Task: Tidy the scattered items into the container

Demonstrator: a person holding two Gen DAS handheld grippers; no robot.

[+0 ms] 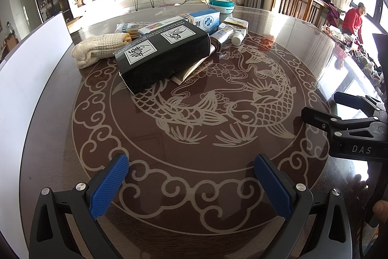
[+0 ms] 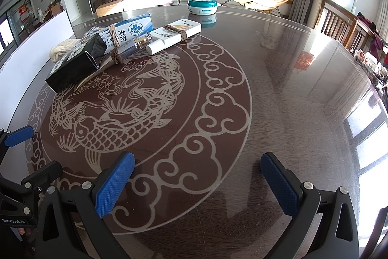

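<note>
Directly ahead of both grippers the glossy dark round table with the pale fish pattern (image 1: 194, 113) lies bare. Farther ahead and to the left, a black rectangular carton (image 1: 165, 57) blocks the way, resting on a clutter of a cream knitted cloth (image 1: 97, 47), a blue-and-white box (image 2: 135, 27) and white tubes (image 2: 177, 32). The right side is open.

Black box (image 1: 165, 57), brown fish-patterned table (image 1: 194, 118)

Count on the table (image 2: 278, 89): one black box (image 1: 165, 57), one blue-and-white box (image 1: 206, 21), one knitted cloth (image 1: 97, 50), one round teal tin (image 2: 203, 6), one white tube (image 2: 179, 32), two small bottles (image 2: 145, 41), exact count uncertain.
</note>
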